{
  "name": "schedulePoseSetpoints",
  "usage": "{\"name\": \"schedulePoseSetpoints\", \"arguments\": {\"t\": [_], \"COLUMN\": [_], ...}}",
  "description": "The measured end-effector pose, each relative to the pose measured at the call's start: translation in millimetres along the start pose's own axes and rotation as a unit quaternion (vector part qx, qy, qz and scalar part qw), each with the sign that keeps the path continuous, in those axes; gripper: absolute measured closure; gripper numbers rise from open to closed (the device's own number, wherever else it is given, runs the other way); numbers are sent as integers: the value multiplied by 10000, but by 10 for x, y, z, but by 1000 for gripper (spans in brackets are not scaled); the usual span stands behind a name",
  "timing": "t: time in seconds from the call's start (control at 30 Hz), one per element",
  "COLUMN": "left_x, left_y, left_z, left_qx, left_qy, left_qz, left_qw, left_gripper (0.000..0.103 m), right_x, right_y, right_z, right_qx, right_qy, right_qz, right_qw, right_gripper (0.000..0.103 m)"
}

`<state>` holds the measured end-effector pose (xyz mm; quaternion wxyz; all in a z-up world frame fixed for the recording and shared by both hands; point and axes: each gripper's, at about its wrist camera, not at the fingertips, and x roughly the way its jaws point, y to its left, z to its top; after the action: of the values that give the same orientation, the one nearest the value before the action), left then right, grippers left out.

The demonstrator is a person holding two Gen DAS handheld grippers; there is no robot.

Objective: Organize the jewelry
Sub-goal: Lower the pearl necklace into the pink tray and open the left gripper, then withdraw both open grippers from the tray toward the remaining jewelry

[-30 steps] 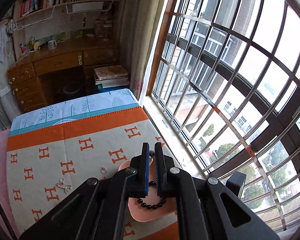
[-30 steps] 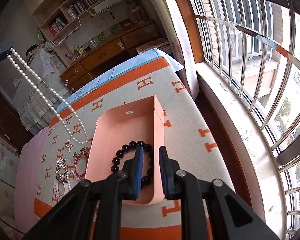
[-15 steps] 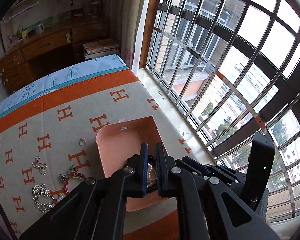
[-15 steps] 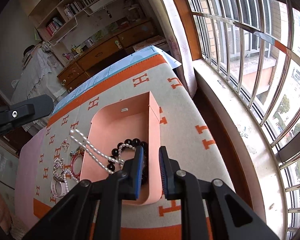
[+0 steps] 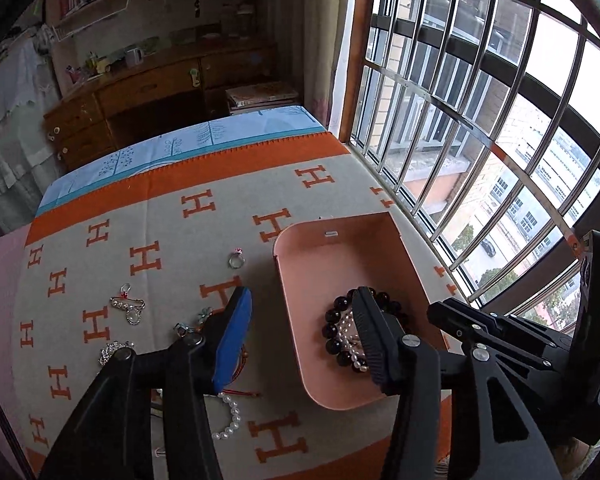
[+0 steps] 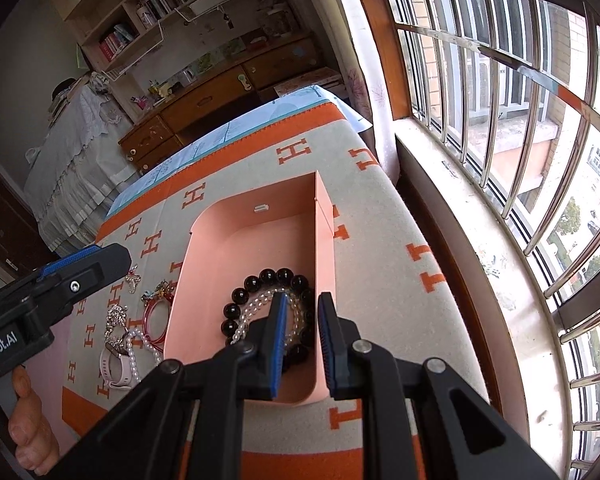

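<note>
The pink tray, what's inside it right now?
Inside the pink tray lie a black bead bracelet and a pearl necklace. The gripper fingers cover its near end.

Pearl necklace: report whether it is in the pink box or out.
In. The pearl necklace lies inside the pink box, coiled within the black bead bracelet.

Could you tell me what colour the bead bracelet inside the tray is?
Black, glossy beads; clearest in the right wrist view.

The tray lies on the blanket, toward the window side. In the tray's near half lie the bead bracelet and pearl necklace together. Left of the tray lie a ring, brooch, bangle and watch.
</note>
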<state>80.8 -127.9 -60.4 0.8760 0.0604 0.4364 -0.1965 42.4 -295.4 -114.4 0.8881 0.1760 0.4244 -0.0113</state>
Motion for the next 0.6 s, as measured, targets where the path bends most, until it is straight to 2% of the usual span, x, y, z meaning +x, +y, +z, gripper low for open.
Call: {"name": "schedulePoseSetpoints", "arguments": {"t": [0.1,0.2,0.37,0.5,0.6], "left_x": [6,-9,-127,-306,-455], "left_y": [142,295,664,1072,1365], "left_z": [-65,-140,-223,-259,-314], "left_qx": [-128,-257,-534,-928,-1207], "left_qy": [-13,-50,-160,-321,-495], "left_qz": [133,330,647,915,1175], "left_qw": [9998,9991,9964,9909,9845], "left_gripper": [50,39,38,35,30], "right_x": [-18,-40,-75,-99,-121], "right_y": [20,53,133,214,288], "right_z": [1,-6,-21,-34,-43], "right_qx": [-30,-59,-159,-260,-348], "right_qy": [-39,-67,-127,-175,-219], "right_qz": [-23,-30,-55,-60,38], "right_qw": [10000,10000,9998,9995,9991], "right_gripper": [87,87,87,87,87]}}
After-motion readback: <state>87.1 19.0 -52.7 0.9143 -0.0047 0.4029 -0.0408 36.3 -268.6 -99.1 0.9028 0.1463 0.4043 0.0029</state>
